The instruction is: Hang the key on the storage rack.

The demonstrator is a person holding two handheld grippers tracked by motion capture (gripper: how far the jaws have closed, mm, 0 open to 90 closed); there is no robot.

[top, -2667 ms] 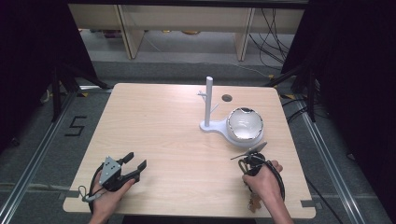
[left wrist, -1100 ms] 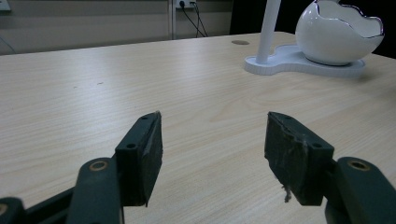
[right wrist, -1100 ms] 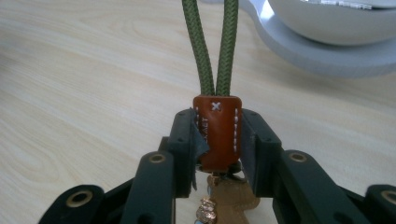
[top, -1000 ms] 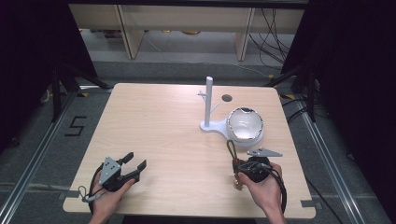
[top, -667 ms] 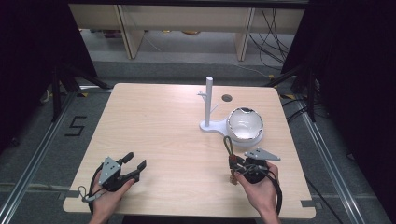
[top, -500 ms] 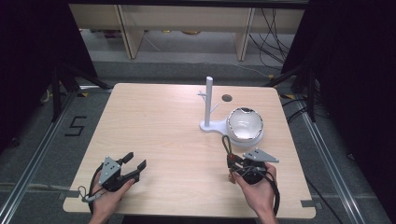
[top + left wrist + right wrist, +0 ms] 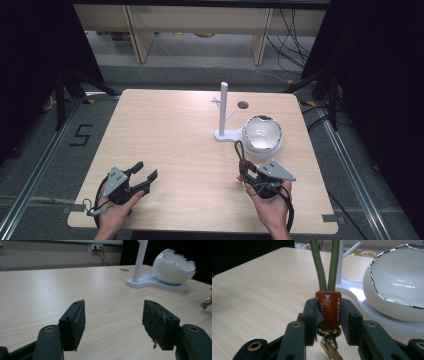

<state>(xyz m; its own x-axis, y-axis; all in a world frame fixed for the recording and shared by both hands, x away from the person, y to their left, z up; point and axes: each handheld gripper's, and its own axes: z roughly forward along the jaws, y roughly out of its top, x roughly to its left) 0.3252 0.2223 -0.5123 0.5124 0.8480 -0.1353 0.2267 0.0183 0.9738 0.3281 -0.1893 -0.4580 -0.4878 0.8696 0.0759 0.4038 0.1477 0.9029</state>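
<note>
- Since the earlier frames the right gripper [image 7: 245, 170] has turned on the spot: its grey plate now points right and its jaws point up the table, so the keyring's [image 7: 241, 156] cord loop lies toward the stand [image 7: 223, 112] instead of hiding under the hand.
- The left gripper [image 7: 141, 176] has stayed where it was, near the table's [image 7: 165, 130] front-left corner.
- The right gripper is clenched on the keyring: in the right gripper view its jaws press both sides of the brown leather tab [image 7: 328, 310], the green cord [image 7: 325, 265] rises out of it, and a key [image 7: 330, 351] hangs below.
- The left gripper is released, its pads [image 7: 75, 326] wide apart with bare table between them.
- The keyring is thus held just above the table, near the front right, a little short of the bowl [image 7: 262, 133] and the stand's base.
- Judged from this, the pick-up is done; what is left appears to be carrying the loop to the stand and hanging it on a peg [image 7: 216, 101], or dropping it in the bowl.
</note>
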